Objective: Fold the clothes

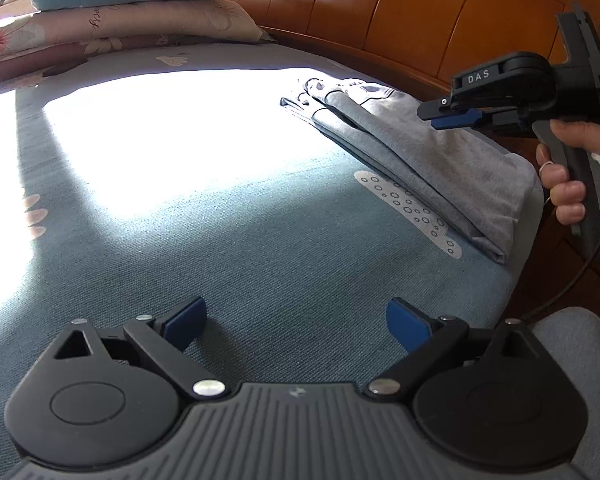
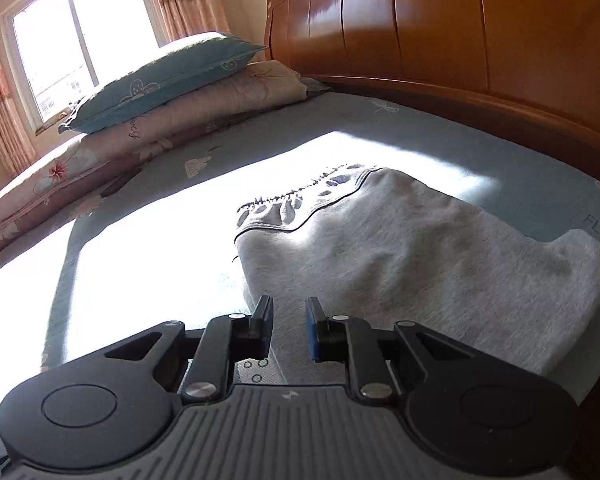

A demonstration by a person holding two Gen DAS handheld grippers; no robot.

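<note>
Folded grey clothes point(image 2: 400, 256) lie on the bed point(image 1: 260, 248), near its right edge and close to the wooden headboard point(image 2: 480, 32). The pile is flat and layered, with a dark-trimmed edge and a patterned patch showing at its far end; sunlight washes that end out, so the pattern is hard to make out, perhaps small paw or leaf shapes. A bright patch of sun covers the teal sheet to the left of the pile.

The left hand-held gripper point(image 1: 296, 322) hovers over bare sheet at the near side of the bed, its blue pads spread wide with nothing between them. The right hand-held gripper point(image 2: 288, 330) hangs just above the near end of the grey pile; its jaws stand close together with a narrow gap between the pads, and no cloth is pinched in them. In the left wrist view a hand point(image 1: 568, 176) grips its handle, to the right of the pile.

Stacked pillows point(image 2: 172, 84) sit at the far left of the bed, under a curtained window point(image 2: 80, 28).
</note>
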